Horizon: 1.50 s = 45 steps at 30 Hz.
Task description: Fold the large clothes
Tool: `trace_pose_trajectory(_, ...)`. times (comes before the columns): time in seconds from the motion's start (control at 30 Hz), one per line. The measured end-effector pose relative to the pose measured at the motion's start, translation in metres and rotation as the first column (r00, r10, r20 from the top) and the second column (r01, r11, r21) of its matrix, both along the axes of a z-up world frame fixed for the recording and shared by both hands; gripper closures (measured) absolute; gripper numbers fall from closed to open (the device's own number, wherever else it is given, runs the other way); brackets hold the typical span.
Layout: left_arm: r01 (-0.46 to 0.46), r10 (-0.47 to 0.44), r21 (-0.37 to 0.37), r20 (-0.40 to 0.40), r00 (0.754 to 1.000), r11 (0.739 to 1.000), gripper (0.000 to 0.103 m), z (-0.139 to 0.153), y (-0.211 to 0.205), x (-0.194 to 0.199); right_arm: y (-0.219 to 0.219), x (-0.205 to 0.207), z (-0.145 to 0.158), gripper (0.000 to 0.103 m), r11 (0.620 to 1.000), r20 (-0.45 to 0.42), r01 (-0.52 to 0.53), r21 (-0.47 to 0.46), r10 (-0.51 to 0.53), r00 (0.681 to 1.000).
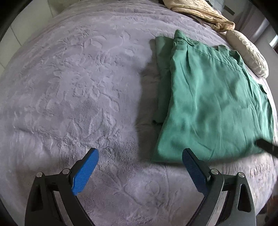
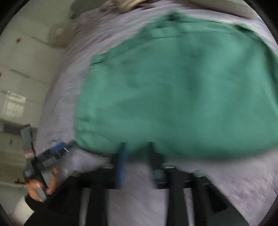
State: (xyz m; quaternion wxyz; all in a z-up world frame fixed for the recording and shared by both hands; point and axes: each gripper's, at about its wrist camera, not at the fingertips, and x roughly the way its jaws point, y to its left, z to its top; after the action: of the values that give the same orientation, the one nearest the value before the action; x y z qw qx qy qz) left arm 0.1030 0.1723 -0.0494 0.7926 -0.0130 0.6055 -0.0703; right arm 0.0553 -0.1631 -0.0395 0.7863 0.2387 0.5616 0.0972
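Note:
A folded green garment (image 1: 212, 102) lies on the grey-purple bedspread (image 1: 78, 87), right of centre in the left wrist view. My left gripper (image 1: 139, 156) is open and empty, just short of the garment's near left corner. In the blurred right wrist view the garment (image 2: 173, 90) fills the middle. My right gripper (image 2: 136, 147) has its blue fingers (image 2: 122, 156) a small gap apart at the garment's near edge; whether they pinch cloth is not clear. The left gripper also shows in the right wrist view (image 2: 57, 149), held by a hand at the lower left.
A crumpled beige cloth (image 1: 199, 12) and a pale pillow (image 1: 248, 53) lie at the far right of the bed. A dark tip of the right gripper (image 1: 265, 146) pokes in at the garment's right edge. Tiled floor (image 2: 20, 69) lies beyond the bed's left side.

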Motion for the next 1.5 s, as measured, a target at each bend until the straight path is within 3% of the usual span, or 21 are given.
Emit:
trace_pose_trajectory(0.03, -0.002, 0.002, 0.002, 0.006, 1.000, 1.000, 0.006, 0.001, 0.005, -0.002, 0.016, 0.013, 0.000, 0.038, 1.000, 0.020, -0.019, 0.023, 0.019, 1.000)
trace_pose_trajectory(0.07, -0.003, 0.003, 0.002, 0.009, 1.000, 1.000, 0.006, 0.001, 0.010, -0.005, 0.033, 0.029, 0.000, 0.038, 0.999, 0.038, -0.037, 0.032, 0.036, 0.999)
trace_pose_trajectory(0.1, -0.009, 0.009, -0.001, 0.012, 1.000, 1.000, 0.006, 0.002, 0.016, -0.006, 0.046, 0.041, 0.000, 0.044, 0.999, 0.041, -0.047, 0.025, 0.046, 0.998)
trace_pose_trajectory(0.2, -0.050, 0.050, -0.013, 0.013, 0.999, 0.999, 0.006, 0.000, 0.034, -0.010, 0.081, 0.078, -0.010, 0.097, 0.997, 0.035, -0.063, 0.049, 0.061, 0.998)
trace_pose_trajectory(0.3, -0.106, 0.106, -0.014, 0.019, 0.994, 0.994, 0.006, -0.002, 0.052, -0.013, 0.106, 0.101, -0.022, 0.098, 0.995, 0.029, -0.077, 0.067, 0.075, 0.997)
trace_pose_trajectory(0.47, -0.155, 0.155, -0.021, 0.004, 0.988, 0.988, 0.006, -0.011, 0.074, -0.014, 0.152, 0.116, -0.055, 0.098, 0.985, -0.028, -0.170, -0.001, 0.170, 0.985)
trace_pose_trajectory(0.67, -0.158, 0.158, -0.034, -0.011, 0.987, 0.987, 0.006, -0.017, 0.078, -0.014, 0.172, 0.095, -0.044, 0.098, 0.961, -0.036, -0.275, 0.015, 0.276, 0.961)
trace_pose_trajectory(0.8, -0.150, 0.149, -0.043, -0.013, 0.989, 0.988, 0.006, -0.016, 0.072, -0.010, 0.165, 0.072, -0.034, 0.097, 0.957, -0.051, -0.287, 0.033, 0.289, 0.956)
trace_pose_trajectory(1.07, -0.137, 0.136, -0.040, -0.042, 0.990, 0.990, 0.006, -0.018, 0.053, -0.004, 0.102, 0.023, -0.029, 0.097, 0.986, -0.143, -0.164, 0.038, 0.168, 0.975)
trace_pose_trajectory(1.23, -0.129, 0.129, 0.000, -0.045, 0.991, 0.992, 0.003, -0.019, 0.040, -0.001, 0.064, 0.003, -0.029, 0.094, 0.997, -0.171, -0.079, 0.019, 0.081, 0.982)
trace_pose_trajectory(1.27, -0.124, 0.124, 0.004, -0.047, 0.991, 0.992, 0.000, -0.019, 0.038, 0.000, 0.058, 0.000, -0.029, 0.091, 0.998, -0.175, -0.060, 0.021, 0.062, 0.983)
trace_pose_trajectory(1.33, -0.115, 0.116, 0.018, -0.045, 0.992, 0.993, 0.000, -0.020, 0.027, 0.004, 0.048, -0.005, -0.029, 0.063, 0.999, -0.176, -0.021, 0.027, 0.026, 0.984)
trace_pose_trajectory(1.4, -0.106, 0.107, 0.023, -0.047, 0.993, 0.994, 0.000, -0.021, 0.018, 0.008, 0.037, -0.012, -0.028, 0.044, 0.999, -0.166, 0.000, 0.032, 0.006, 0.986)
trace_pose_trajectory(1.5, -0.087, 0.089, 0.034, -0.052, 0.995, 0.996, 0.000, -0.023, 0.007, 0.013, 0.029, -0.016, -0.027, 0.043, 0.999, -0.158, 0.022, 0.042, -0.015, 0.987)
